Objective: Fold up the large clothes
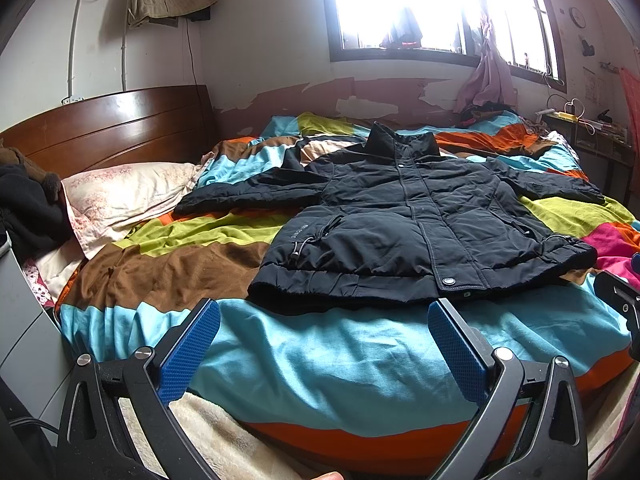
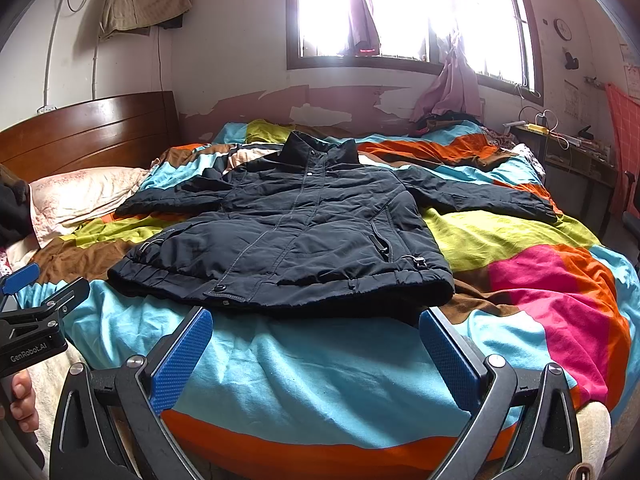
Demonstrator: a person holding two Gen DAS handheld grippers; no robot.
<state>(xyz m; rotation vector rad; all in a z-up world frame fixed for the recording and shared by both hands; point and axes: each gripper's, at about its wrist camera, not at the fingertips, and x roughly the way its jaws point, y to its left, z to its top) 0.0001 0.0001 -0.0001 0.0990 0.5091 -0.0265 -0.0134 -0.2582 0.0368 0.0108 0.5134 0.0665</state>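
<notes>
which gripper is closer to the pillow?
Left. The left gripper hangs open below the jacket hem on the pillow's side; the right gripper, also open, sits farther from it.

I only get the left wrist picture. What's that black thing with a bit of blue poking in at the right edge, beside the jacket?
Observer: That is the right gripper. Its own camera shows its blue fingers spread wide with nothing between them, just short of the jacket hem.
Operator: And who holds the one I'm looking through?
Observer: A person. The right wrist view shows a bare hand wrapped around the handle of the left gripper, whose body reads GenRobot.AI.
</notes>
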